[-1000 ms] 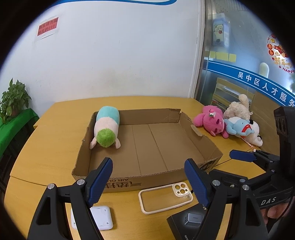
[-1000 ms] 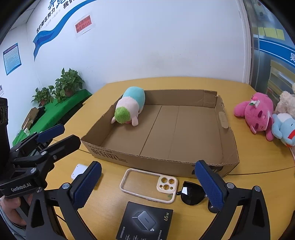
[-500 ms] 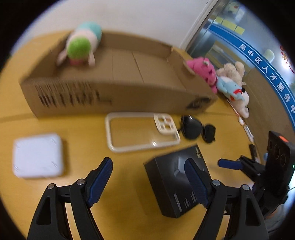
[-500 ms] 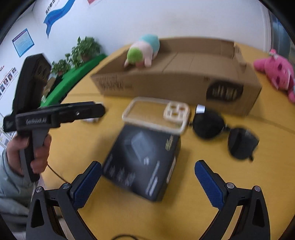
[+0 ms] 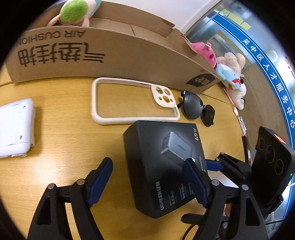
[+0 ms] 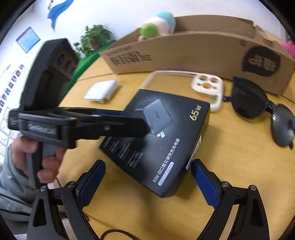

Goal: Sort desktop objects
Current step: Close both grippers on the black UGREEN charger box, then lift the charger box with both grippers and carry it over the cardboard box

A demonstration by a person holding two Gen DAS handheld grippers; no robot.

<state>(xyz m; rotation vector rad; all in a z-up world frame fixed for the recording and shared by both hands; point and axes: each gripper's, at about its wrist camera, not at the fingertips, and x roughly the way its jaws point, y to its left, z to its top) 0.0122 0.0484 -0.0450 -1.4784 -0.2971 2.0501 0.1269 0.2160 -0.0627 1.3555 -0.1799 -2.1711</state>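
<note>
On the far left of the yellow wooden table (image 5: 60, 118) lies a flat white plastic device (image 5: 15, 129), alone, with bare wood around it. Next comes the clear phone case with a cream rim (image 5: 132, 100), lying flat just in front of the long wall of the brown cardboard box (image 5: 110, 55); a green-headed plush toy (image 5: 75, 11) already sits inside that box, so I judge the box is where things are collected. Near the case's camera end are the black sunglasses (image 5: 197, 109), close to the box corner.

The black charger box (image 5: 166, 166) lies in the middle, nearest to both tools. The left gripper (image 5: 147, 182) stands apart, one pad over the box top, one over bare table (not pressing yet). The right gripper (image 6: 147, 182) has just been closing a little, but its jaws are still wide, the box's near corner between them, untouched. Free table remains on the near side; the case crowds the far edge.
</note>
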